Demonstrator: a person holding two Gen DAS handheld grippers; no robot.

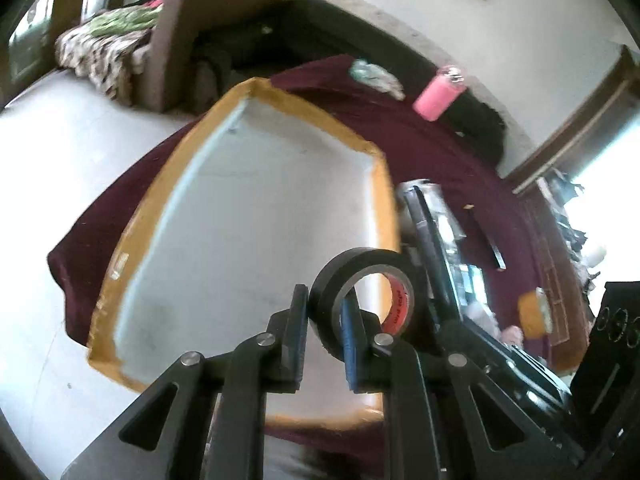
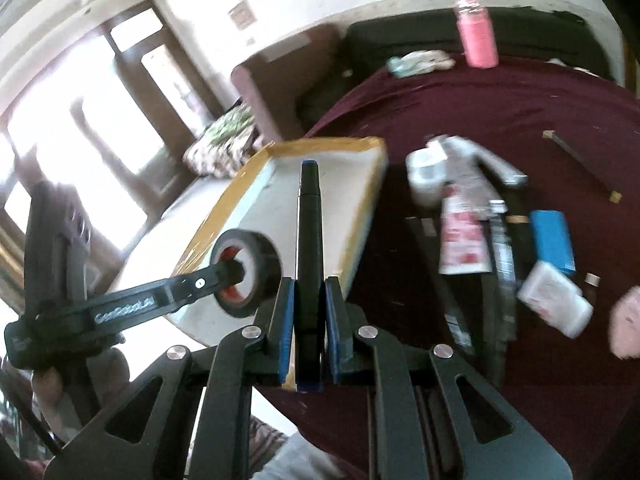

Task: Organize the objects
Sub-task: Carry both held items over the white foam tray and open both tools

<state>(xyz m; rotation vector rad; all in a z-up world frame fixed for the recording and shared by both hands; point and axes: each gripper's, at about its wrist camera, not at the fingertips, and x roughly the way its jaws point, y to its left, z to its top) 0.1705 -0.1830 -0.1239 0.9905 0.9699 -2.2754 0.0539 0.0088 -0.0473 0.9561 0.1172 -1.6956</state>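
My left gripper (image 1: 325,312) is shut on a roll of black tape (image 1: 362,300), one finger through its hole, and holds it above the empty white box with tan taped rim (image 1: 256,216). The tape (image 2: 246,272) and left gripper also show in the right wrist view, over the box (image 2: 316,172). My right gripper (image 2: 310,300) is shut on a black marker with a blue cap (image 2: 309,216), pointing forward over the box's near corner. The box sits on a maroon cloth (image 2: 500,96).
On the cloth to the right lie a pink bottle (image 2: 476,34), a blue box (image 2: 554,240), a white packet (image 2: 554,300), a red-and-white pouch (image 2: 462,240), a white cup (image 2: 426,176) and a thin stick (image 2: 582,164). A sofa with patterned fabric (image 1: 104,48) stands behind.
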